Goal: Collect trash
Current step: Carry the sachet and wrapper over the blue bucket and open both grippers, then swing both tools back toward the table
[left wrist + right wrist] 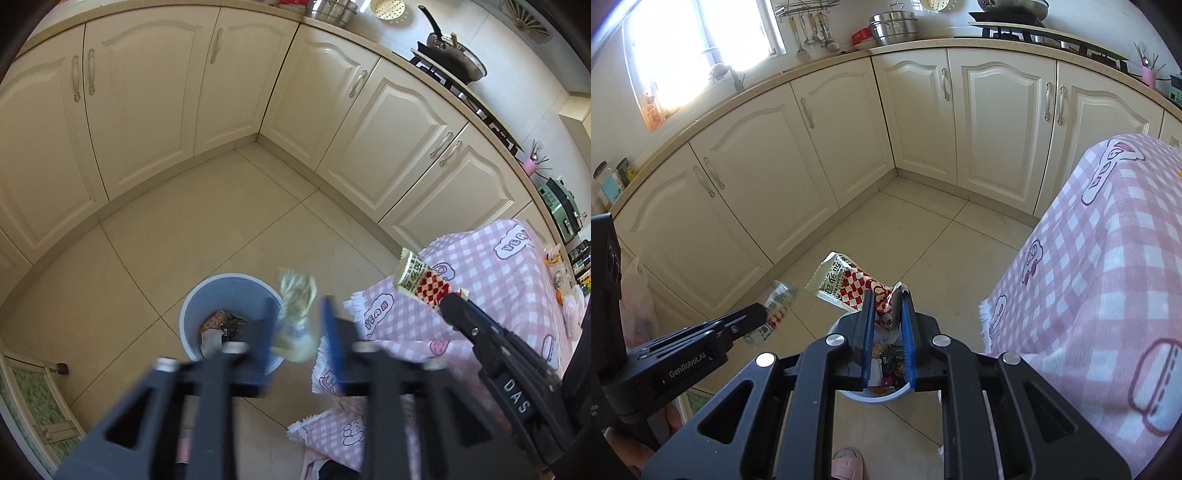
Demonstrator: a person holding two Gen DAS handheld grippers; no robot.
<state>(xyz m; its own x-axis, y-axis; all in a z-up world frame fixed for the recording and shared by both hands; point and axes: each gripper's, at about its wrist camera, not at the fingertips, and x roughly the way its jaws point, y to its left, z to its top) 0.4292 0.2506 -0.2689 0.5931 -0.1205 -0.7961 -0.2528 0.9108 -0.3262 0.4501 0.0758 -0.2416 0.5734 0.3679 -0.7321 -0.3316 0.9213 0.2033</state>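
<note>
Although motion blur smears the pale green wrapper (295, 314) so that its print cannot be read, it sits between the blue pads of the left gripper (295, 325), whose jaws stand partly apart; neither pad clearly presses on it, and from the right wrist view the same piece (777, 302) shows as a streak at that gripper's tip. Just left of it and below stands the grey-blue trash bin (192, 310), its near rim cut off by the gripper's fingers, with a jumble of scraps inside that is hard to make out. Further right, the right gripper (888, 314) has its jaws nearly together, pinching the end of a red-and-white checked snack wrapper (846, 284), which sticks out beyond the fingertips above the bin; most of the bin is hidden behind the fingers. At the far right a pink checked tablecloth (1108, 258) hangs over a table edge.
</note>
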